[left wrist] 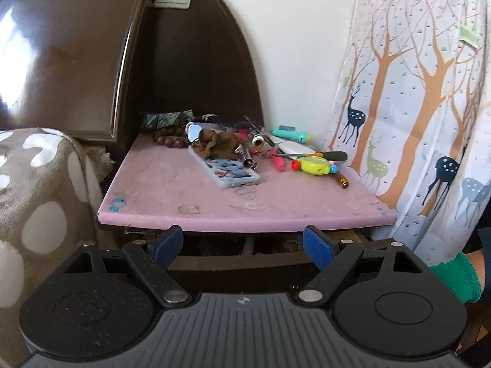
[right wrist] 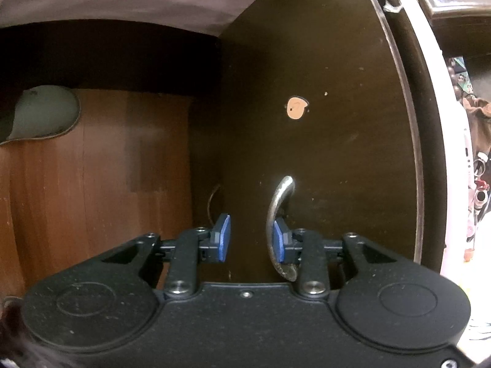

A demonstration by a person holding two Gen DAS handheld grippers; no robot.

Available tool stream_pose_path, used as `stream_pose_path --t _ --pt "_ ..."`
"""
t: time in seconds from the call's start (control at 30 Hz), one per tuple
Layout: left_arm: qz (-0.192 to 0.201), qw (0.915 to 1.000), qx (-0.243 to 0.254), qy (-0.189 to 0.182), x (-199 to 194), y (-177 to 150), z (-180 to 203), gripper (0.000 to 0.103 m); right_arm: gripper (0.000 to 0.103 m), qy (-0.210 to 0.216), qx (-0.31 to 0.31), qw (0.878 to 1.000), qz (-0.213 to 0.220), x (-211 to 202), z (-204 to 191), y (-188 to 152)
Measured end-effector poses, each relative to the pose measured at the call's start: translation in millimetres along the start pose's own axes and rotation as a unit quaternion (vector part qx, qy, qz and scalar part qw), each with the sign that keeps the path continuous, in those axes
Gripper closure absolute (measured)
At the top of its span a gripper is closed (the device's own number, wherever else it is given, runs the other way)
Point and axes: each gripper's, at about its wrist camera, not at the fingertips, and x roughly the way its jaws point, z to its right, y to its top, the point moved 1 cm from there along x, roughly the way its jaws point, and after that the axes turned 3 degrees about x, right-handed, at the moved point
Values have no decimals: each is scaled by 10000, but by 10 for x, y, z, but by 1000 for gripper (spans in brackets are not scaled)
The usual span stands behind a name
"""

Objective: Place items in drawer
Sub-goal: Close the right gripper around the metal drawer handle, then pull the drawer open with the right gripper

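In the left wrist view my left gripper (left wrist: 244, 242) is open and empty, held in front of the nightstand's pink top (left wrist: 172, 196). Small items lie at the back of that top: a cartoon phone case (left wrist: 236, 173), a brown cloth (left wrist: 216, 145), a bead bracelet (left wrist: 168, 139), a yellow toy (left wrist: 314, 165), a teal flashlight (left wrist: 291, 135), a screwdriver (left wrist: 319, 155). Below the top the drawer (left wrist: 245, 247) stands slightly open. In the right wrist view my right gripper (right wrist: 251, 240) is open at the dark drawer front (right wrist: 322, 141), its right finger tucked behind the metal handle (right wrist: 277, 211).
A polka-dot blanket (left wrist: 40, 202) lies to the left and a deer-print curtain (left wrist: 423, 107) hangs to the right of the nightstand. A dark headboard (left wrist: 190, 70) rises behind it. Wooden floor (right wrist: 92, 184) and a slipper (right wrist: 43, 116) show beside the drawer front.
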Motion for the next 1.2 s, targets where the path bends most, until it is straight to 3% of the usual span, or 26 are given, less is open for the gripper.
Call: stream_pose_path --t 0.2,0.47,0.8,1.2 --pt "88 9999 -22 -64 -30 13 14 17 74 483 -274 9985 33 -148 -192 -36" --pt "141 9998 -30 -99 -42 18 29 17 73 384 91 9992 107 -350 -528 -122" --pt "123 9998 -20 -143 -3 12 93 17 73 356 180 9991 151 -499 -888 -158" --pt "39 9996 -49 -284 202 39 289 17 73 257 36 9993 263 -999 -1598 -113"
